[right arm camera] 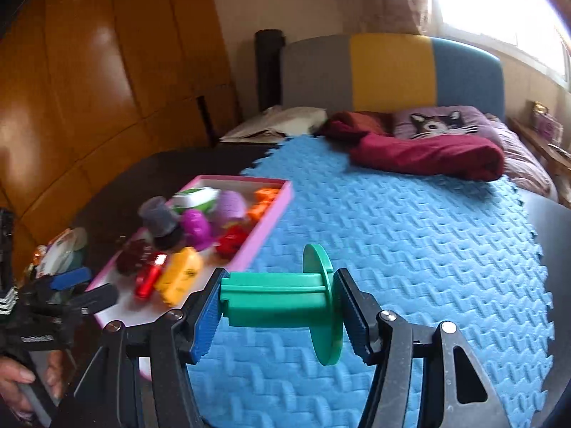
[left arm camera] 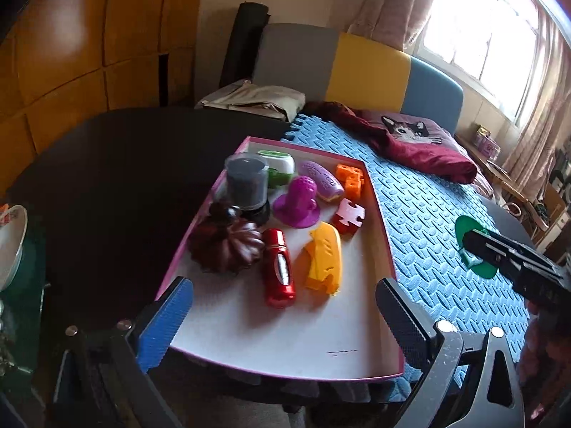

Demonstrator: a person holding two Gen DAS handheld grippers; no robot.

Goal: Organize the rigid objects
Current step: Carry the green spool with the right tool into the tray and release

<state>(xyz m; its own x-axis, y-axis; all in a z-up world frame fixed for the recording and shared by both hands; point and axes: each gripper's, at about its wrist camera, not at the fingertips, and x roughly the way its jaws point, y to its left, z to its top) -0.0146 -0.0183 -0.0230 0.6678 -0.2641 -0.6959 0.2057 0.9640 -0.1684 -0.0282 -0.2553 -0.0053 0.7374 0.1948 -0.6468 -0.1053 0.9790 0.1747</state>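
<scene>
A pink-rimmed white tray (left arm camera: 387, 249) holds several toys: a red cylinder (left arm camera: 279, 267), a yellow piece (left arm camera: 323, 257), a dark ribbed pumpkin shape (left arm camera: 225, 246), a magenta cup shape (left arm camera: 298, 198) and a grey jar (left arm camera: 247, 182). My left gripper (left arm camera: 285, 315) is open and empty over the tray's near end. My right gripper (right arm camera: 276, 308) is shut on a green spool (right arm camera: 285, 301), held above the blue foam mat (right arm camera: 410, 249). The spool (left arm camera: 474, 249) and the tray (right arm camera: 264, 232) show in both views.
The mat (left arm camera: 428, 235) lies on a dark table (left arm camera: 114, 178). A maroon cloth (left arm camera: 421, 149) and a cat cushion (left arm camera: 414, 130) lie at the mat's far end. A white dish (left arm camera: 10, 239) stands at the left. A wooden wardrobe (left arm camera: 89, 35) is behind.
</scene>
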